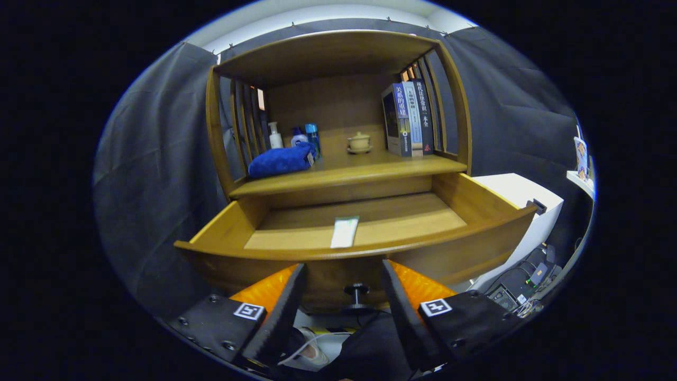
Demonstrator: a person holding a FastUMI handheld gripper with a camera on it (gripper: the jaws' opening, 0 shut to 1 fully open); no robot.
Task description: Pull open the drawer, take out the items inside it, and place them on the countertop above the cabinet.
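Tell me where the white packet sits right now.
In the gripper view, the white packet lies flat on the floor of the open drawer, close behind its front panel, above the knob that sits between the open gripper fingers.

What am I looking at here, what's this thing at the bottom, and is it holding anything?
The camera rides on a hand-held claw that a person carries, and it looks forward along the claw's two fingers. The claw is open and holds nothing. Between the fingers, on the drawer's front, you can see the dark round knob.

Ahead is a wooden cabinet with its drawer pulled open. Inside lies one flat, pale packet. That still has to be lifted out.

Above the drawer is the countertop. On it rest a folded blue cloth, a few small bottles, a lidded cup on a saucer and upright books.
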